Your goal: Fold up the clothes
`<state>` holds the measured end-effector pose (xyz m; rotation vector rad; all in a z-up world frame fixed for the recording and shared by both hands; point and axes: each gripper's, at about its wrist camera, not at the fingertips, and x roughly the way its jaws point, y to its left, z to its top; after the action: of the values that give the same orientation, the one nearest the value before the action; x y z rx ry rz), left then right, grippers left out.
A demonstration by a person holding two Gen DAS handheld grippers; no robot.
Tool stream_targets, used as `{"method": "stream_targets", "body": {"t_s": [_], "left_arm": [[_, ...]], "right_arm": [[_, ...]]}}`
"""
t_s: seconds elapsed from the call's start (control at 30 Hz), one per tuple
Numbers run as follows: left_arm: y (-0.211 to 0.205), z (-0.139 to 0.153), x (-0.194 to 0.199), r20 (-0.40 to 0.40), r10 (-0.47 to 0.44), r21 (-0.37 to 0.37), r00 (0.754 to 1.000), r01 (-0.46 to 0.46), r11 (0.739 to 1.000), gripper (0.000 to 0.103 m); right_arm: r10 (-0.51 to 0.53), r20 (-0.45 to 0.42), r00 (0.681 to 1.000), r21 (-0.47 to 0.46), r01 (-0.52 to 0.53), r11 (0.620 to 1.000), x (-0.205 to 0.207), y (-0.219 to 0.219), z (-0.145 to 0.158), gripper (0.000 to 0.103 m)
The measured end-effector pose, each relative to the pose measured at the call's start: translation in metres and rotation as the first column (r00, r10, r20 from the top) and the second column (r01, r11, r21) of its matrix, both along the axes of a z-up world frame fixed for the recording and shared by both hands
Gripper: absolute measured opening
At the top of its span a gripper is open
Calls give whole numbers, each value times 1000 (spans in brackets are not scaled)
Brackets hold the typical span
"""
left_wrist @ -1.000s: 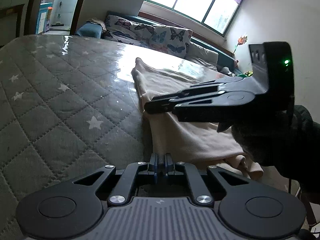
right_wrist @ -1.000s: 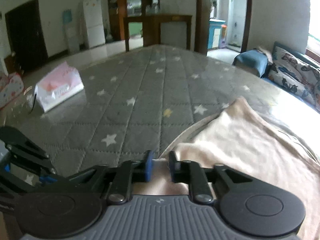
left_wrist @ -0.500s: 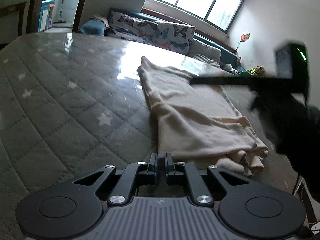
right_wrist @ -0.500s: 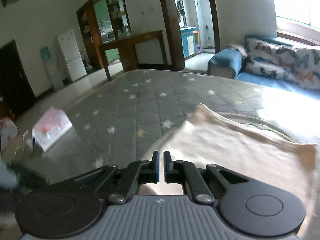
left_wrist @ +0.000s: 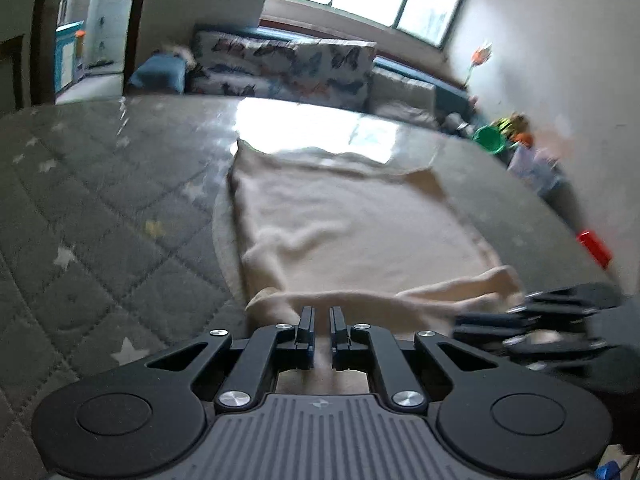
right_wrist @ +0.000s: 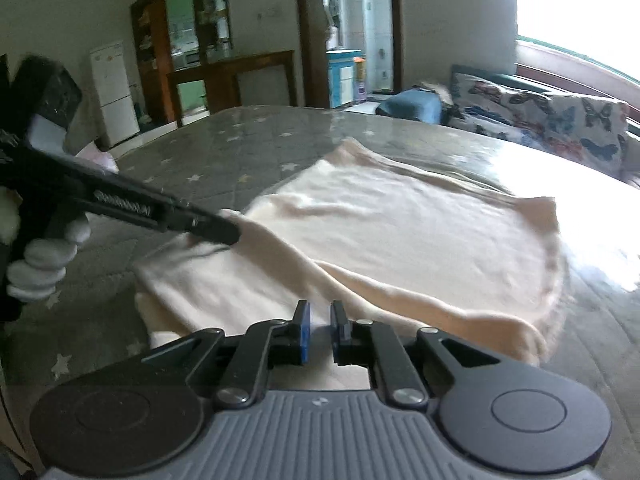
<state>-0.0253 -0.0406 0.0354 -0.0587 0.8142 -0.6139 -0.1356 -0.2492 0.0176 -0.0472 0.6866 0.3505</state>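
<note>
A cream garment [left_wrist: 344, 224] lies spread on the grey star-quilted bed [left_wrist: 80, 216], its near edge bunched in a roll. My left gripper [left_wrist: 320, 318] is over that near edge, jaws slightly apart with cream cloth between them. In the right wrist view the same garment [right_wrist: 420, 232] fills the middle. My right gripper [right_wrist: 319, 314] is at its near edge, jaws slightly apart over cloth. The left gripper [right_wrist: 216, 230] shows there, its tip on the garment's left fold. The right gripper also shows in the left wrist view [left_wrist: 520, 320], at the garment's near right corner.
A butterfly-patterned sofa [left_wrist: 280, 68] stands beyond the bed under the window. A green bowl [left_wrist: 490, 140] and toys sit at the far right. A white fridge [right_wrist: 112, 92] and wooden cabinet [right_wrist: 224, 76] stand at the room's far side.
Both grippers have moved to the garment's near edge. The right gripper has dropped from high across the left view to the near right corner. The jaws stand slightly wider apart than half a second ago.
</note>
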Motion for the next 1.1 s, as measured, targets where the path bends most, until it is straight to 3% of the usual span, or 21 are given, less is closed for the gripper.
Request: {"method": "stream_targets", "body": {"t_s": [0.4, 0.53, 0.73, 0.83, 0.93, 1.1], "left_arm": [[-4, 0, -3, 19, -2, 18, 1000, 2, 1000, 8], [-4, 0, -2, 13, 4, 12, 1000, -4, 1000, 8], [-8, 2, -3, 23, 2, 30, 1000, -2, 1000, 10], [-12, 9, -14, 59, -32, 61, 998, 28, 998, 11], [-14, 12, -30, 85, -83, 88, 993, 76, 993, 15], [-19, 15, -58, 132, -180, 155, 975, 159, 975, 19]], "right_arm": [[-214, 38, 976, 130, 208, 970, -8, -66, 5, 12], [-278, 19, 960, 41, 277, 960, 2, -77, -7, 9], [-310, 45, 950, 57, 308, 950, -13, -87, 0, 10], [-264, 49, 963, 100, 258, 961, -26, -87, 7, 12], [-196, 67, 978, 72, 191, 979, -42, -76, 10, 21], [-144, 84, 986, 48, 141, 989, -50, -62, 14, 21]]}}
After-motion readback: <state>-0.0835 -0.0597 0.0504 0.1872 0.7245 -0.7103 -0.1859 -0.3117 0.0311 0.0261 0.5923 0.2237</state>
